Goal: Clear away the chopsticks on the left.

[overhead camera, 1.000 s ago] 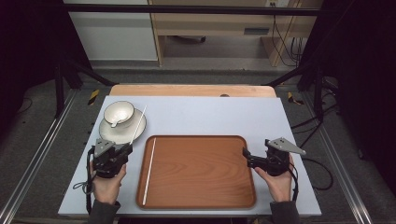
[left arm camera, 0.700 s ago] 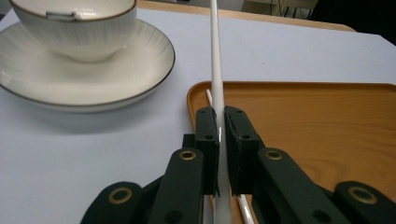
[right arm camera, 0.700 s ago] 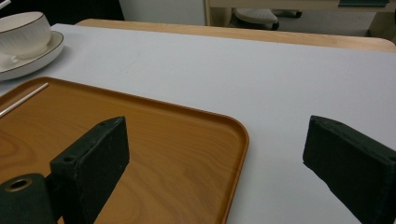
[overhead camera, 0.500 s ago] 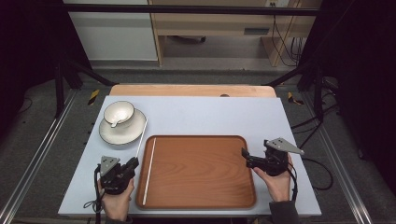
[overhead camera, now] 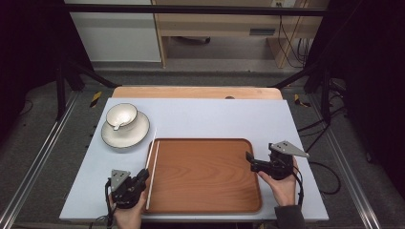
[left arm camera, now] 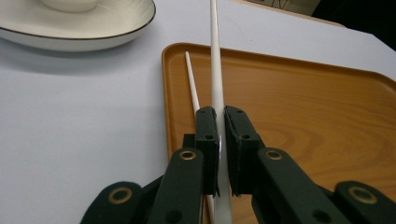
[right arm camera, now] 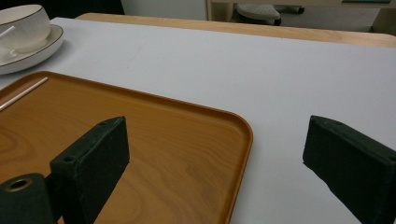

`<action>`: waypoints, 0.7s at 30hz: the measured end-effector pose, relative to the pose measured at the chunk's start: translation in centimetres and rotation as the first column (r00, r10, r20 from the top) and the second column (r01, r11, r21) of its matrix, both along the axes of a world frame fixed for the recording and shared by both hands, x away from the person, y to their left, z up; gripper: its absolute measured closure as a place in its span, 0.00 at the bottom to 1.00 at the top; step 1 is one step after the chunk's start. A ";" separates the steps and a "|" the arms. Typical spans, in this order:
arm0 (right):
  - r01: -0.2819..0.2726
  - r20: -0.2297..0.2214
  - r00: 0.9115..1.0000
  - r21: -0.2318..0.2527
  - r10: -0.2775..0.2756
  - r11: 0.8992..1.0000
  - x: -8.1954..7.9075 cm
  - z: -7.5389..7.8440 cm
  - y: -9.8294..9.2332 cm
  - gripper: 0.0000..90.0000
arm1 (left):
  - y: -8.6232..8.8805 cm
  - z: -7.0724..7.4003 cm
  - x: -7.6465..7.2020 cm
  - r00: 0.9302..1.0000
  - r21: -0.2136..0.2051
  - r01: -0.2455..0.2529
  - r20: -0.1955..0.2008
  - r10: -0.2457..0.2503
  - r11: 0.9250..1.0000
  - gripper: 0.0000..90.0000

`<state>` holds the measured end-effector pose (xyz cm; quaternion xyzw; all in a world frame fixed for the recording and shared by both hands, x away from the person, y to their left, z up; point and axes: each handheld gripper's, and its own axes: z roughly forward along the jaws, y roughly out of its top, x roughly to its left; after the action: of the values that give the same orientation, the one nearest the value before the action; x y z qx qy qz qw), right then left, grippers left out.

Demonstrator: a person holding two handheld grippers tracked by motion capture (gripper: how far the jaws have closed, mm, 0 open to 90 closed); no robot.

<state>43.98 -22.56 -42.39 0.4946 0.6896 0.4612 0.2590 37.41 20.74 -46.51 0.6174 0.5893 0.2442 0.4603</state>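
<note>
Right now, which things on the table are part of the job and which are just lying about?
In the job:
held chopstick, clamped in the left gripper
second chopstick, lying in the tray
wooden tray

Lying about:
bowl with a spoon
plate under the bowl

Bare tray (overhead camera: 205, 176) middle, open table (overhead camera: 215, 117) beyond, plate (overhead camera: 125, 135) blocking far-left corner

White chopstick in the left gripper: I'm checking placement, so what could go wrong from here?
1. The thin white chopstick clamped in the left gripper may roll against the second white chopstick once released.
2. Both sit close to the brown wooden tray's left rim, so one could slip over it.
</note>
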 end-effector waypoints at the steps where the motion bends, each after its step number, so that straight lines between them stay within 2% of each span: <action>1: 0.000 0.000 1.000 0.000 0.000 1.000 0.0 0.0 0.0 0.08 | -0.1 -0.2 -0.1 1.000 -0.001 -0.003 -0.004 0.003 1.000 0.94; 5: -0.001 0.000 1.000 -0.001 0.001 1.000 0.0 0.0 0.0 0.08 | -0.7 -0.7 -0.4 1.000 0.011 -0.005 -0.025 0.006 1.000 0.94; 8: -0.001 -0.004 1.000 -0.005 0.001 1.000 0.0 0.0 0.0 0.08 | -1.1 -1.1 -0.6 1.000 0.016 -0.003 -0.023 0.003 1.000 0.94; 21: -0.003 -0.006 1.000 -0.006 0.003 1.000 0.0 -0.1 0.1 0.08 | -2.2 -2.1 -0.4 0.998 0.037 0.013 -0.066 -0.011 0.999 0.94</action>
<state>44.02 -22.45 -42.48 0.4941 0.6925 0.4579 0.2580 37.01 18.50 -48.60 0.6370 0.5957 0.2321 0.4307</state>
